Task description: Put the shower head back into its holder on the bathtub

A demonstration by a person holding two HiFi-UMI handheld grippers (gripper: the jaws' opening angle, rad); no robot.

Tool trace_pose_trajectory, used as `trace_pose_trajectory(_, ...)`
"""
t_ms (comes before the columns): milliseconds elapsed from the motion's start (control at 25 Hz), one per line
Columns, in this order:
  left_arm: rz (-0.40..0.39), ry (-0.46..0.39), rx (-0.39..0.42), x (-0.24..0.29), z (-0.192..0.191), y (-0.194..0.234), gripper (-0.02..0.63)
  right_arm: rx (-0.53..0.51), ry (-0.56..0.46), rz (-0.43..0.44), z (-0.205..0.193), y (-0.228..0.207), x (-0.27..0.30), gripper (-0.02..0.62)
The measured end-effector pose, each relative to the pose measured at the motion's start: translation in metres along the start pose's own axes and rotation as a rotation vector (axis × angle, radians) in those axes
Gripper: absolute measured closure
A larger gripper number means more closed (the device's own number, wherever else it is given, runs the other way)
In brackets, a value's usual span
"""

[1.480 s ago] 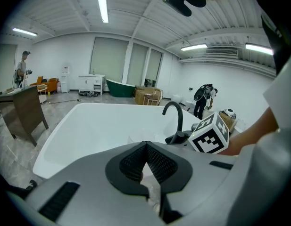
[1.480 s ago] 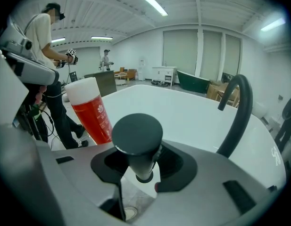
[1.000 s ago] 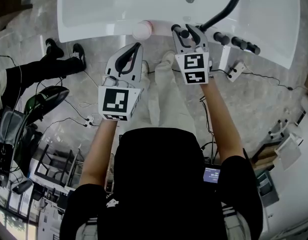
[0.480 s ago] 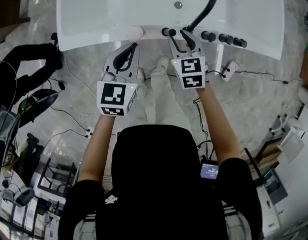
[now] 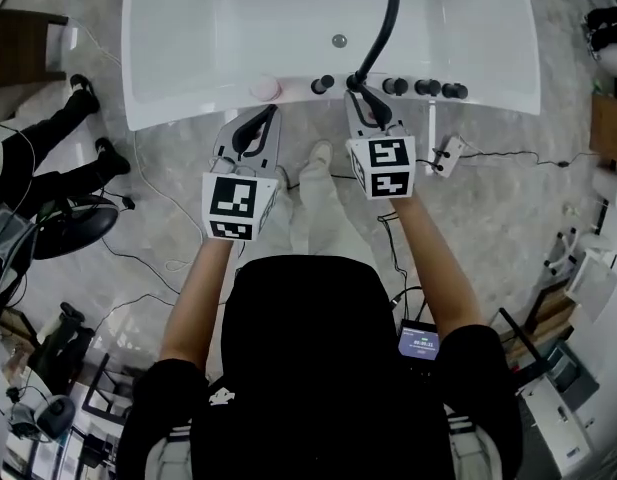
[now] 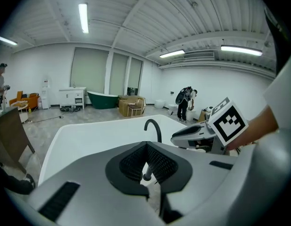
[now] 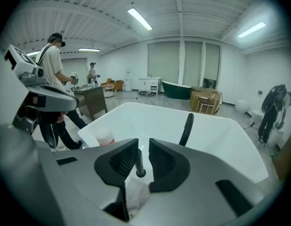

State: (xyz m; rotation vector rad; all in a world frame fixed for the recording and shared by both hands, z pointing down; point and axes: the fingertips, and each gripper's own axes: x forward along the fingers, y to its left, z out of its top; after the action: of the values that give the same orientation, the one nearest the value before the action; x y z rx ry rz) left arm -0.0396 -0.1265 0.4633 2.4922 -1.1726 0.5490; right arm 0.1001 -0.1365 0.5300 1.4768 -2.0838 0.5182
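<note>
Head view, looking steeply down: I am standing at the near rim of a white bathtub (image 5: pixel 188 63), holding a gripper in each hand over the grey floor (image 5: pixel 508 198). The slim black shower head (image 5: pixel 321 84) is standing on that rim, just left of the base of a tall curved black spout (image 5: pixel 376 28). It is seemingly sitting in its holder, though the socket itself is too small to make out. A row of black knobs (image 5: pixel 425 88) is sitting to the right of the spout, and a pinkish cup (image 5: pixel 265 88) is standing to the left of the shower head.

My right gripper (image 5: pixel 361 100) is hovering just short of the rim, beside the spout's base. Its jaws are closing to a narrow gap with nothing between them. In the right gripper view the shower head is showing through that gap, but beyond the tips, untouched. I am judging that it needs no hold because the holder is carrying it.

My left gripper (image 5: pixel 258 118) is hanging near the rim too, tips together and empty — it is playing no part here, so I am holding it clear of the cup and fittings. With both grippers free, the task is looking close to finished.
</note>
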Motion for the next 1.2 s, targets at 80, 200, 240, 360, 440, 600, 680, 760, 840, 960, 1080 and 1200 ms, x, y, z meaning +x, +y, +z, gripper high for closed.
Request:
trace_pose_trajectory(80, -0.013, -0.003, 0.054, -0.007, 0.006, -0.003, 0.595, 0.003, -0.020, -0.027, 0.013, 0.000, -0.014, 0.520)
trace_pose_trajectory(200, -0.025, -0.008, 0.073, -0.018, 0.015, -0.009, 0.595, 0.005, -0.045, -0.048, 0.029, 0.003, -0.037, 0.551)
trace_pose_trajectory(240, -0.028, -0.014, 0.074, -0.022, 0.019, -0.010, 0.595, 0.006, -0.053, -0.057, 0.034, 0.004, -0.044, 0.556)
trace_pose_trajectory(360, -0.039, -0.028, 0.089, -0.032, 0.030, -0.014, 0.595, 0.012, -0.081, -0.081, 0.049, 0.007, -0.063, 0.566)
trace_pose_trajectory(440, -0.044, -0.037, 0.101, -0.041, 0.036, -0.015, 0.595, 0.023, -0.104, -0.091, 0.061, 0.011, -0.078, 0.569)
trace_pose_trajectory(600, -0.047, -0.076, 0.123, -0.065, 0.054, -0.015, 0.595, 0.039, -0.160, -0.110, 0.086, 0.025, -0.108, 0.571)
trace_pose_trajectory(680, -0.051, -0.101, 0.133, -0.077, 0.062, -0.015, 0.595, 0.038, -0.188, -0.120, 0.097, 0.033, -0.124, 0.572)
trace_pose_trajectory(760, -0.054, -0.123, 0.144, -0.090, 0.068, -0.016, 0.595, 0.035, -0.215, -0.128, 0.105, 0.042, -0.139, 0.572)
trace_pose_trajectory(840, -0.056, -0.142, 0.151, -0.105, 0.072, -0.016, 0.595, 0.032, -0.239, -0.135, 0.110, 0.052, -0.153, 0.572)
trace_pose_trajectory(960, -0.061, -0.164, 0.165, -0.126, 0.077, -0.016, 0.595, 0.025, -0.274, -0.149, 0.117, 0.066, -0.173, 0.572)
trace_pose_trajectory(1080, -0.061, -0.185, 0.181, -0.141, 0.081, -0.015, 0.595, 0.015, -0.307, -0.165, 0.125, 0.078, -0.189, 0.572)
trace_pose_trajectory(1200, -0.061, -0.206, 0.186, -0.154, 0.087, -0.015, 0.595, 0.014, -0.333, -0.180, 0.132, 0.084, -0.203, 0.572)
